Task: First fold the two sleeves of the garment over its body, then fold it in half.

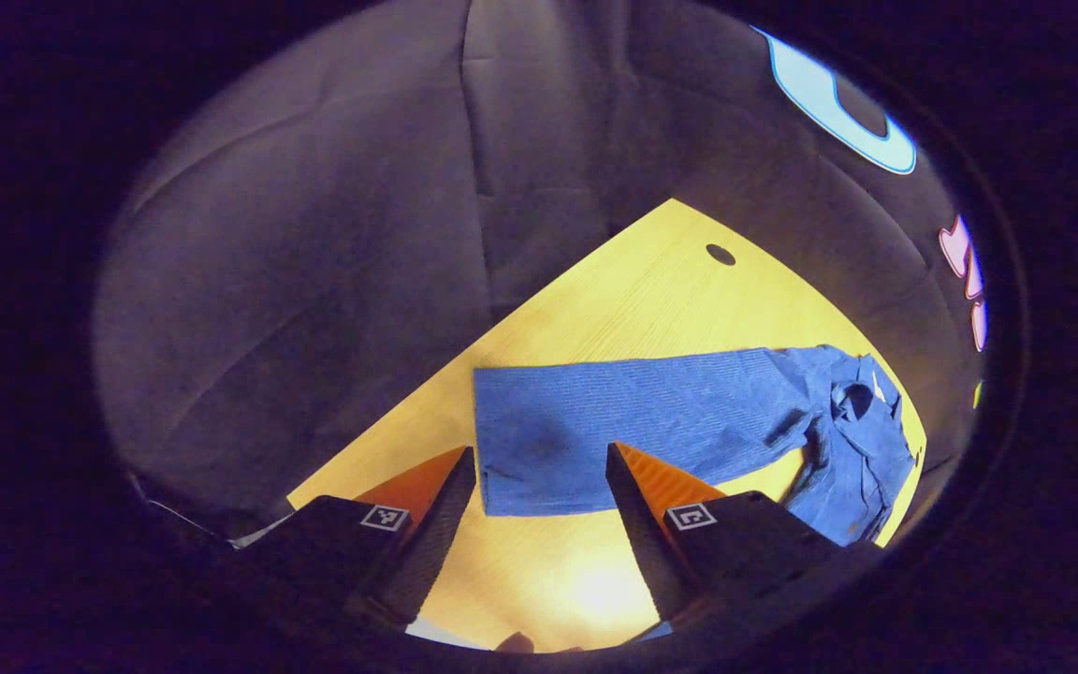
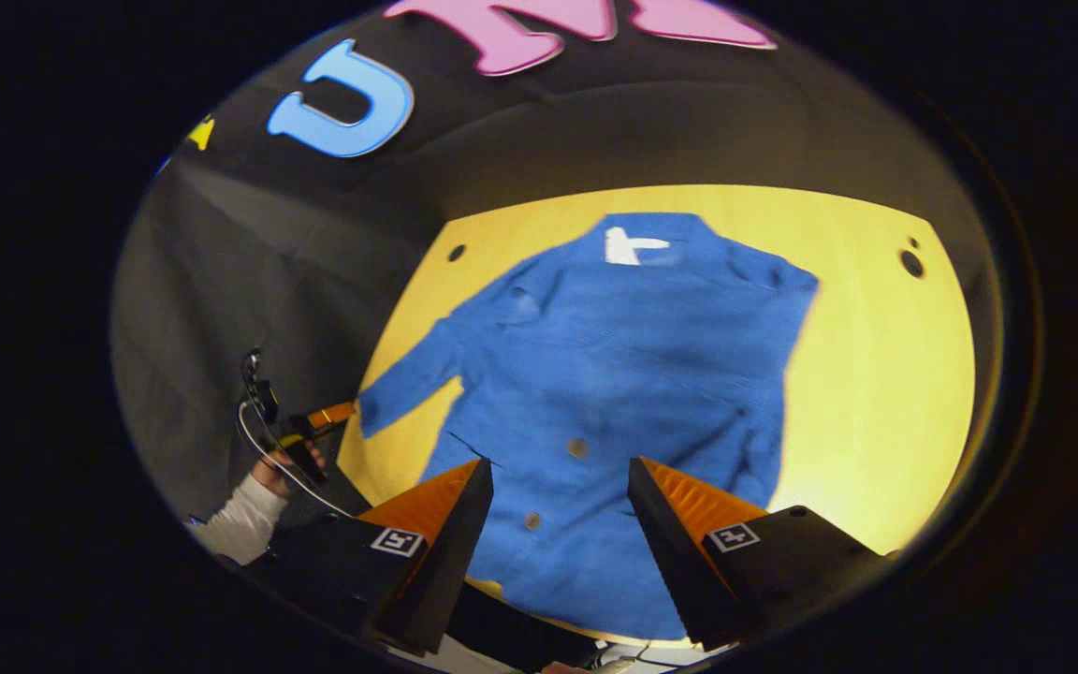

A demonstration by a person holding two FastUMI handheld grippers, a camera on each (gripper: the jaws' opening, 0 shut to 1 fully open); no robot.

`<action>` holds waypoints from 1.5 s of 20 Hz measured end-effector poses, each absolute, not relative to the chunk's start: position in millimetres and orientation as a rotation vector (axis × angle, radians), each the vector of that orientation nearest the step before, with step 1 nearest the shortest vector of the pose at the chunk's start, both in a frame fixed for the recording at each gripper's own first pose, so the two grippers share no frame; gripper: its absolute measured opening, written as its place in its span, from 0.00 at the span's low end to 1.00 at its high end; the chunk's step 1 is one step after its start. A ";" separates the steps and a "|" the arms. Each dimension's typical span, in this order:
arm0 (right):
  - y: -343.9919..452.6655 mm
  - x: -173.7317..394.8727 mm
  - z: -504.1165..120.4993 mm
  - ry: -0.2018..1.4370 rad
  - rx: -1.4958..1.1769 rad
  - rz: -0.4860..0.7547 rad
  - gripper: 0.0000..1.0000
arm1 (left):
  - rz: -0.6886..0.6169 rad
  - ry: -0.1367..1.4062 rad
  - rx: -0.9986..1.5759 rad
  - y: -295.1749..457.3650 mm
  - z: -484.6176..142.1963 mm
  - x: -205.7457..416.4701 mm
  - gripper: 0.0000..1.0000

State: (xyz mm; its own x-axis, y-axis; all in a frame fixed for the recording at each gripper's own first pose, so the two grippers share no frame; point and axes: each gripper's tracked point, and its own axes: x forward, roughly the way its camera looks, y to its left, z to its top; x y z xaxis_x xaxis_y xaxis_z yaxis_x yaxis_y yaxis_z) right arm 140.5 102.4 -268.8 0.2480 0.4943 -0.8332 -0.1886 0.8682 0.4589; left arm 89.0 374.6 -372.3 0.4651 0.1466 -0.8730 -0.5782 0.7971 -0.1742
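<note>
blue shirt flat on yellow table; left tool apart over sleeve; right tool apart.

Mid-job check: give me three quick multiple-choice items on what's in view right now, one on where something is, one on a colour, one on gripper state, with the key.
1. Where does the outstretched sleeve lie?
A. flat on the table
B. folded over the body
C. hanging off the table edge

2. What colour is the garment?
A. red
B. blue
C. grey

3. How do the right gripper jaws stand?
A. shut on a sleeve
B. shut on nothing
C. open, above the garment's lower part

Key: 1 A, the sleeve stretches out flat over the wood; 2 B, all the fabric is blue; 3 C, a wide gap shows cloth between the fingers.
</note>
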 end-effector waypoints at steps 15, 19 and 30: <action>55.0 96.9 -261.5 1.260 0.515 0.242 0.94 | 0.466 1.221 -0.456 398.0 -412.0 91.9 0.80; 59.0 82.1 -266.4 1.285 0.477 0.251 0.94 | 0.434 1.201 -0.438 402.8 -413.9 99.2 0.55; 42.3 65.1 -277.9 1.282 0.516 0.212 0.94 | 0.350 1.185 -0.404 401.5 -379.5 127.4 0.00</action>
